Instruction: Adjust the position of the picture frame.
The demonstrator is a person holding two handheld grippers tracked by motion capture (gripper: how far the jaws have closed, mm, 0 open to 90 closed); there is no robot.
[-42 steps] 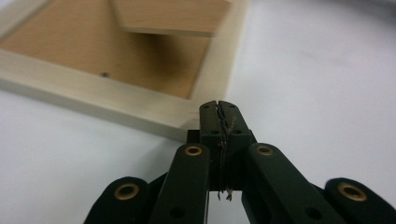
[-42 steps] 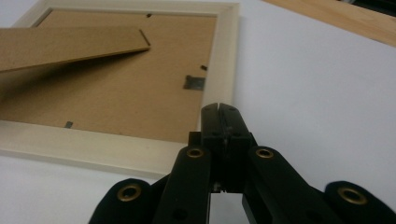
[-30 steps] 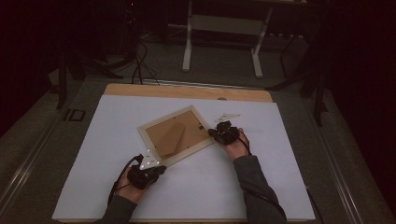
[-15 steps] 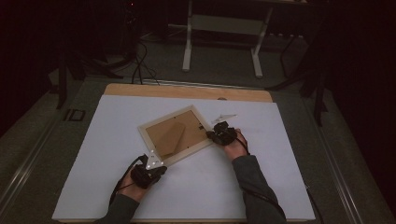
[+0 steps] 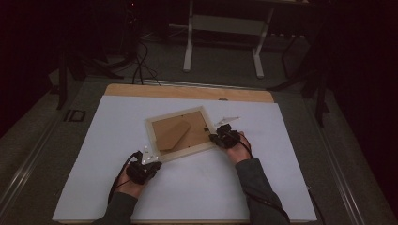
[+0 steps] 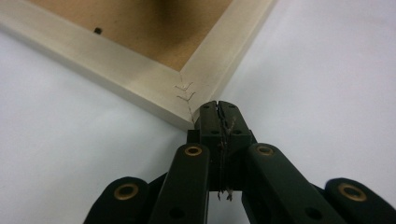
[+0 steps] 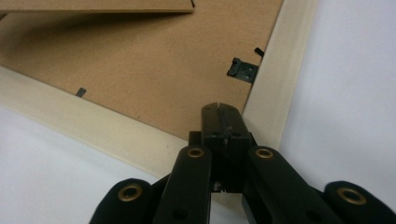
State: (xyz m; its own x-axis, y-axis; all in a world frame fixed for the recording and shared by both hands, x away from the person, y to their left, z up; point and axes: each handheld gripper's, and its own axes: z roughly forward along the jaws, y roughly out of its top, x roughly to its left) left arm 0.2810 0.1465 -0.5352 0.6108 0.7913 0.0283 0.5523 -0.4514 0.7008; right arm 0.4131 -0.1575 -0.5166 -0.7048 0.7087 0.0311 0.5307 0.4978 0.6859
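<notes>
A: Low in the high view, what do the hands hold?

B: Two black tools on a white table [image 5: 281, 187]. The left gripper [image 5: 151, 160], lower left of centre, has its jaws clenched on nothing, tips at the frame [image 5: 178, 132] corner nearest it. In its own view that pale wood corner [image 6: 187, 95] sits just above the shut tips, two small staples across the mitre joint.

A: And the right gripper [image 5: 217, 137]?

B: Right of centre, jaws also pressed together and empty, tips over the frame's lower right corner. Whether they touch the brown backing board [image 7: 140, 70] cannot be told.

A: What is cut off?

B: The frame lies face down mid-table, so its front is hidden. Both gripper views crop it to one corner. A small black clip [image 7: 243, 70] sits by the inner edge; the stand flap [image 5: 171, 133] lies on the backing.

A: Any writing?

B: None legible. Behind the table, the floor and a stand's legs [image 5: 220, 47] sink into darkness.
</notes>
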